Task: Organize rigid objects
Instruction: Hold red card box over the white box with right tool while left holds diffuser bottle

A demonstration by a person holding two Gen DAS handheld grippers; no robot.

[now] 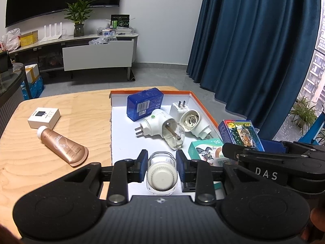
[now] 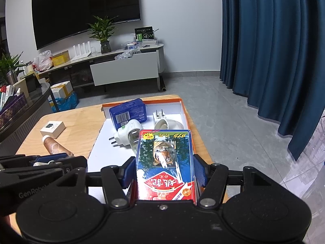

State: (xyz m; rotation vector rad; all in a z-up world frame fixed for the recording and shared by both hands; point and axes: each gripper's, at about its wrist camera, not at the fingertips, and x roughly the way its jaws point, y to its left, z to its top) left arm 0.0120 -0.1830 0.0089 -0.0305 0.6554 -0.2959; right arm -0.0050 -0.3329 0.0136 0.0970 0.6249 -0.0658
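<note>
Four items already lie in the tray [image 1: 113, 126]; left tool [image 1: 161, 160] grips a bottle [image 1: 161, 174], right tool [image 2: 164, 170] grips a tiger box [image 2: 164, 162] over the tray; tube [image 1: 63, 145], white box [image 1: 44, 117] left of the tray on the desk [image 1: 50, 172].

White walls w/ a big black TV [image 2: 85, 14] mounted above a low white media console [image 2: 113, 65], its drawer front hanging open. On top: potted green plant [image 2: 103, 34], white router [image 2: 81, 50] w/ four antennas, a yellow box [image 2: 61, 58], plastic bags & misc clutter. Floor is grey tile [image 2: 213, 101]. Deep blue curtains [image 2: 274, 46] hang floor-length at right; beyond them in left wrist view, a window [image 1: 316, 65] w/ daylight, apartment blocks outside, leafy plants by the glass.
</note>
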